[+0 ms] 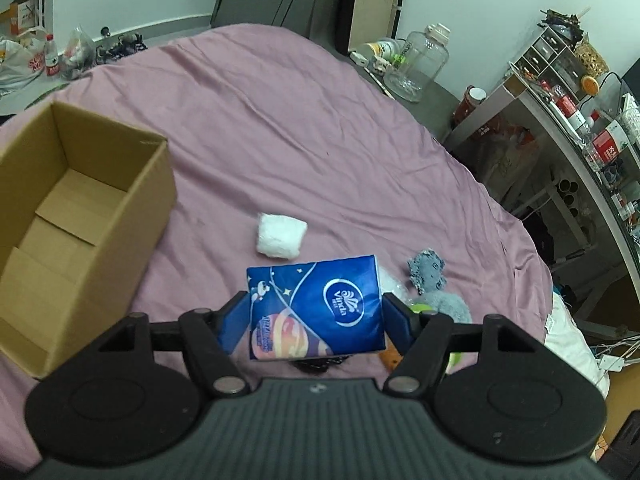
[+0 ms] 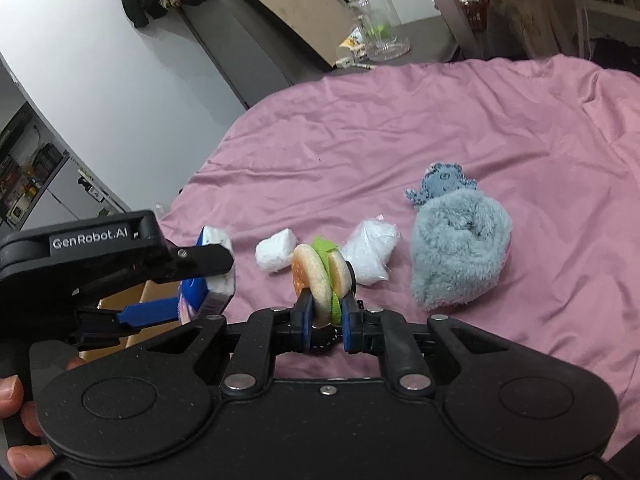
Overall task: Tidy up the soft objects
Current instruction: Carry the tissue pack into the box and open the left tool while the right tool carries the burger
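Cardboard box [image 1: 80, 216] open-topped at left; white bundle [image 1: 280, 235] lies beside it.

A big clear jar [image 1: 416, 62] stood upper right; cluttered shelves [image 1: 580, 120] filled the right edge; plastic bags [image 1: 24, 64] sat upper left.

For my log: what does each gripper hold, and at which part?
Left gripper: blue tissue pack, by its two sides. Right gripper: toy burger, squeezed across its buns.

My left gripper [image 1: 316, 312] grips a glossy plastic-wrapped tissue pack [image 1: 316, 308]; my right gripper [image 2: 325, 316], matt black plastic, squeezes a soft foam burger [image 2: 320, 276]. The bed sheet [image 1: 320, 140] is smooth pink cloth, the box [image 1: 80, 216] matt cardboard, the grey plush [image 2: 460, 256] shaggy.
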The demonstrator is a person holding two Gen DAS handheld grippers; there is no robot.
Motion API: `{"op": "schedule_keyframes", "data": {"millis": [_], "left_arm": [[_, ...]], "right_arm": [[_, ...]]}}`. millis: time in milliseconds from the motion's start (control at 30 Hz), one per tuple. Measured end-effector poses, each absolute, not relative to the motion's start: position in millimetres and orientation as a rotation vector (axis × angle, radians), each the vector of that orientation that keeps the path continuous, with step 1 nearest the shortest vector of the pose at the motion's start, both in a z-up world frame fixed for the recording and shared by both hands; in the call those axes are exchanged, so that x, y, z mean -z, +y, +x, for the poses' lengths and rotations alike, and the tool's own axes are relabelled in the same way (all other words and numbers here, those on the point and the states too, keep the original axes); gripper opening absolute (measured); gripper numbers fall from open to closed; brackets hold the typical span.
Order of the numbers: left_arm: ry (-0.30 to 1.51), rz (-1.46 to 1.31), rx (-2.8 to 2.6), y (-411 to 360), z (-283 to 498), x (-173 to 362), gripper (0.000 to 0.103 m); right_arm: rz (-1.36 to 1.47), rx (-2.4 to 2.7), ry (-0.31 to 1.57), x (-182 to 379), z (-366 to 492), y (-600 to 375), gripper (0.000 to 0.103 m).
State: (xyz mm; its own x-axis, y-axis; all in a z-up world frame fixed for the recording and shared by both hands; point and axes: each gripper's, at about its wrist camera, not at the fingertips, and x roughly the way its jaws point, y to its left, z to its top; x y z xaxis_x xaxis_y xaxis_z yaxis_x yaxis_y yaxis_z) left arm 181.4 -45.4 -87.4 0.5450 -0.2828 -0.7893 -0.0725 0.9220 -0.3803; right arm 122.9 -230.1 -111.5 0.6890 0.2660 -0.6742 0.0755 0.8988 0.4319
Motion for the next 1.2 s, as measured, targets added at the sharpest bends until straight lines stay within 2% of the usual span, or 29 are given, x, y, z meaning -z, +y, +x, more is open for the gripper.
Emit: {"op": "schedule_keyframes", "data": {"millis": [767,1200], "left_arm": [[0.868,-0.298,0.02,58.9,179.2,50.6,0.069],[0.904,-0.295,-0.102,115.5,215.3,77.4,0.069]], "right_arm": [[0.376,-0.201,0.643,75.4,132.0,-155.8,0.014],[0.392,-0.281,0.672,80.0,151.1,-113.1,0.014]]}}
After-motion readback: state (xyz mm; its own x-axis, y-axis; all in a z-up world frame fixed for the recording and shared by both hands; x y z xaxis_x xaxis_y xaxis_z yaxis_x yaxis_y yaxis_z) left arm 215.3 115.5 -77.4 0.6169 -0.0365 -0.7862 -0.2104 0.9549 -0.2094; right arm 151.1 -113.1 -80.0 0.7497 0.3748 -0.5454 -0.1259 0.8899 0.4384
